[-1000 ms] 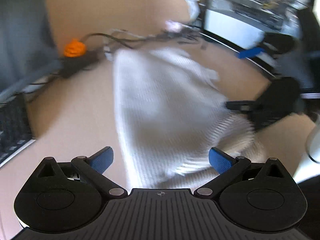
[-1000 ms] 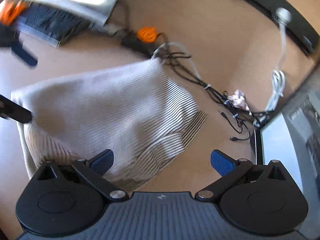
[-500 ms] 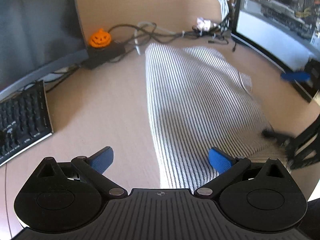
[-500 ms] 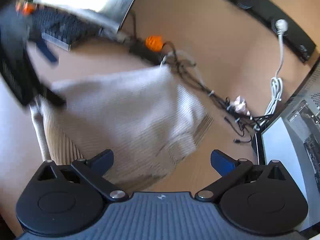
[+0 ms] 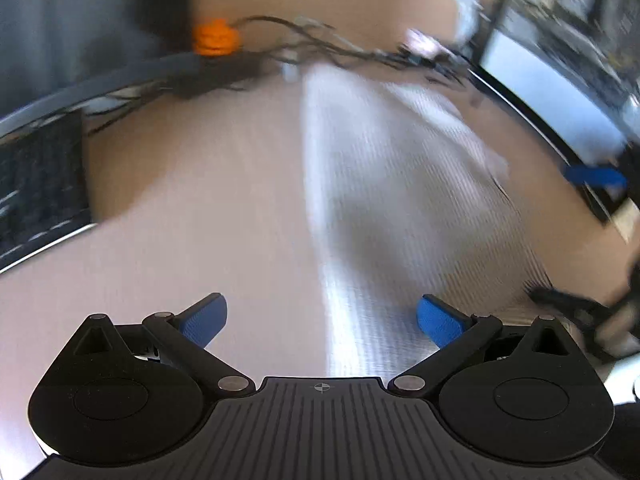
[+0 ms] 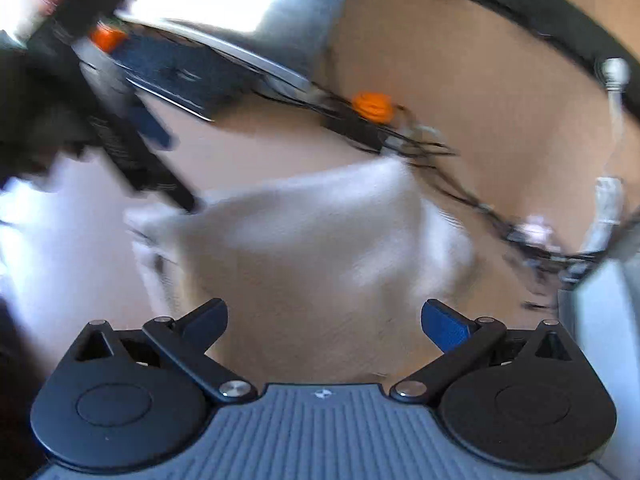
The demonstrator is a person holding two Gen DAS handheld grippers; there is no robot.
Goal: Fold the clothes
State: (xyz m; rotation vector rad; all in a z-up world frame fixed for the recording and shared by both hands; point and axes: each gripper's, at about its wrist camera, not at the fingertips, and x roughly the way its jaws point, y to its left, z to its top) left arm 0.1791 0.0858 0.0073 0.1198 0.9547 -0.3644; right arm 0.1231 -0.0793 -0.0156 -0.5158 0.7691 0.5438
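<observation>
My left gripper (image 5: pixel 322 318) and right gripper (image 6: pixel 324 320) both gape wide, holding nothing; the striped white garment (image 5: pixel 400 184) lies folded, blurred, on the desk (image 5: pixel 208 216)

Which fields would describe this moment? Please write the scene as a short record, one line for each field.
garment: striped white cloth, lying on the desk
left tool: open, holds nothing
right tool: open, holds nothing
behind garment: orange pumpkin, tangled cables
left side of desk: keyboard
image quality: both views blurred by motion
</observation>
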